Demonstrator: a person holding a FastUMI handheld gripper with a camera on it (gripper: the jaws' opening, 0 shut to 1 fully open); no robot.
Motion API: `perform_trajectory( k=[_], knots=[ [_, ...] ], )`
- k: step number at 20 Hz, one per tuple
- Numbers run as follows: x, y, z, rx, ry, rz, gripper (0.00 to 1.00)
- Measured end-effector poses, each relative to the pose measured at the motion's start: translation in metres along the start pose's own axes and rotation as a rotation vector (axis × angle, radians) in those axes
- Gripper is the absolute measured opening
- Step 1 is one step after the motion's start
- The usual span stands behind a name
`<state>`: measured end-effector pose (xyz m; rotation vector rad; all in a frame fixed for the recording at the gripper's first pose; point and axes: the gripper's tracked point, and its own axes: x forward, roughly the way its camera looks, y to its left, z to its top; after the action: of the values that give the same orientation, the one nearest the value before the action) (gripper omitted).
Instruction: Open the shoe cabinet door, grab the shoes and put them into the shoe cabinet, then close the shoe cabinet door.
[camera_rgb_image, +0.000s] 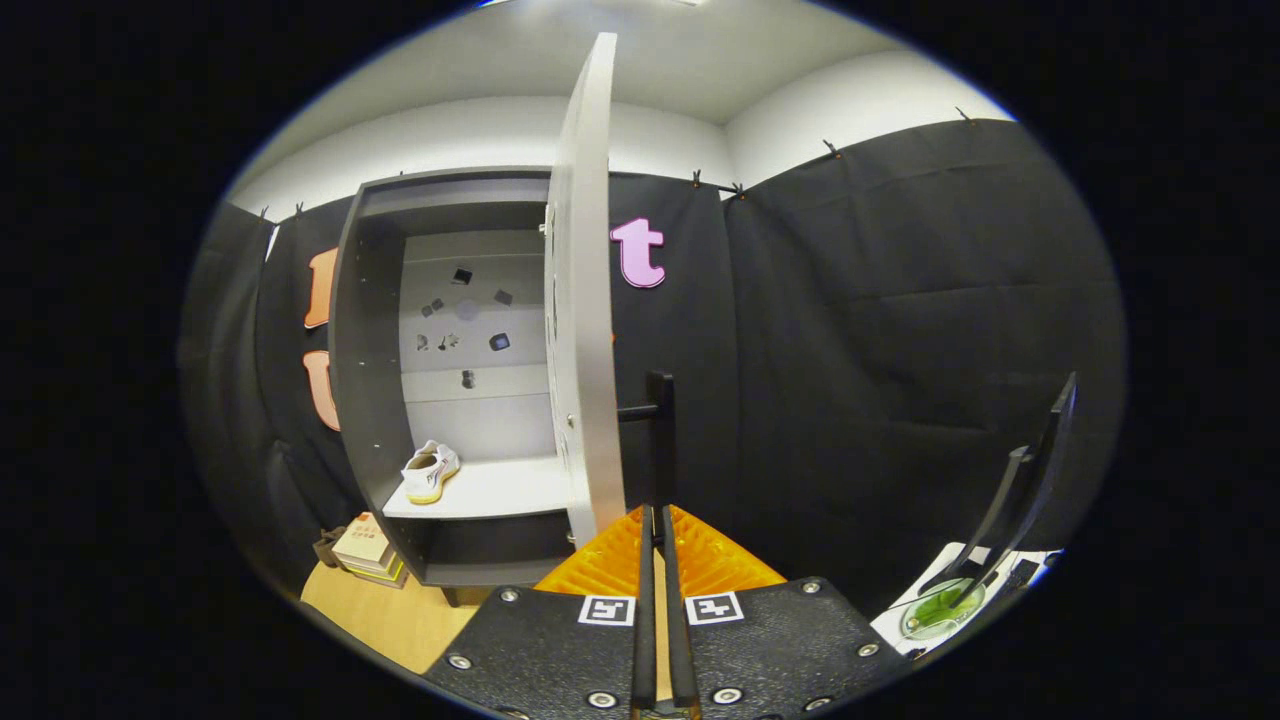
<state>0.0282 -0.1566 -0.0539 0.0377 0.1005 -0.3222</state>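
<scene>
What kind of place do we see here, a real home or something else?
Probably a staged recording booth, not a home: black cloth wall all around, a lone shoe cabinet with its door open and one white shoe inside. The gripper is closed, at the door's handle.

The open door (585, 300) hid the right part of the shoe cabinet (370, 330) interior. The small dark marks on the cabinet's back panel (470, 310) were too small to identify. Behind the gripper (660, 530), its closed fingers covered the lower end of the door's handle (658, 420). Whether they pressed it could not be told. A stack of boxes (365, 550) showed lettering too small to read.
</scene>
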Motion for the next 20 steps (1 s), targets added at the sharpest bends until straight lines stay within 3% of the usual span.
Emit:
perform_trajectory(
  k=[12, 20],
  knots=[
    [-0.019, 0.038, 0.001, -0.002, 0.015, 0.07, 0.05],
    [-0.016, 0.092, -0.036, -0.042, 0.092, 0.172, 0.07]
  ],
)
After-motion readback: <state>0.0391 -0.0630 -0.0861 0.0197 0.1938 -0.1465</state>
